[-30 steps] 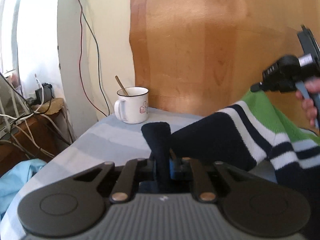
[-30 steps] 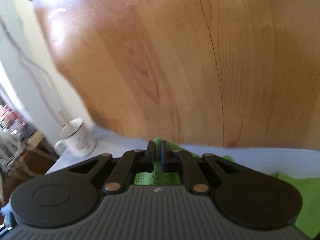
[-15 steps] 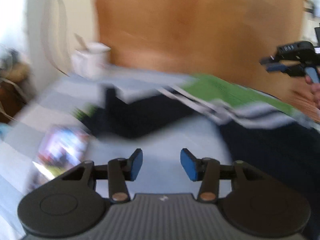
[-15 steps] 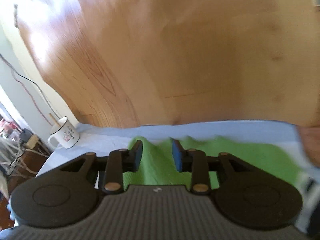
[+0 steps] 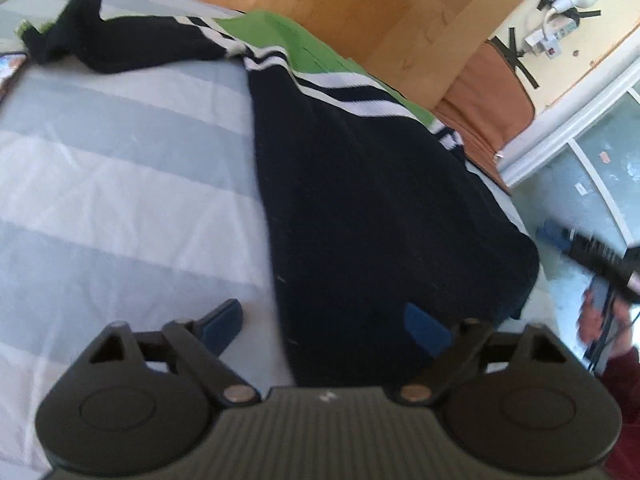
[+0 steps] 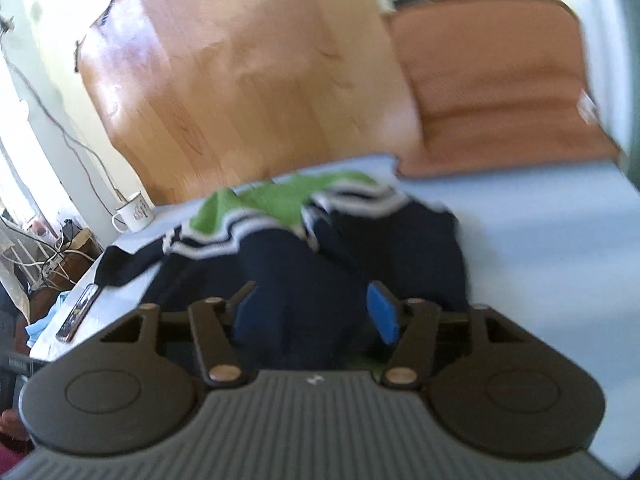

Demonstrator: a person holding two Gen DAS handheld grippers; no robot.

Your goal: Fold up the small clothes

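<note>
A small navy sweater (image 5: 360,184) with white stripes and a green top part lies spread on the striped bed sheet (image 5: 120,152). One sleeve (image 5: 120,48) stretches out to the far left. My left gripper (image 5: 324,326) is open and empty, low over the sweater's near hem. My right gripper (image 6: 314,314) is open and empty above the sweater's (image 6: 320,252) dark lower part. The right gripper also shows at the right edge of the left wrist view (image 5: 592,248).
A white mug (image 6: 134,212) stands at the bed's far left corner by the wooden headboard (image 6: 260,80). A phone (image 6: 78,312) lies near the left edge. An orange pillow (image 6: 500,96) sits at the back right. Cables hang beyond the left edge.
Both grippers let go of the sweater and opened. It now lies flat on the sheet. Both grippers pulled back toward its near hem.
</note>
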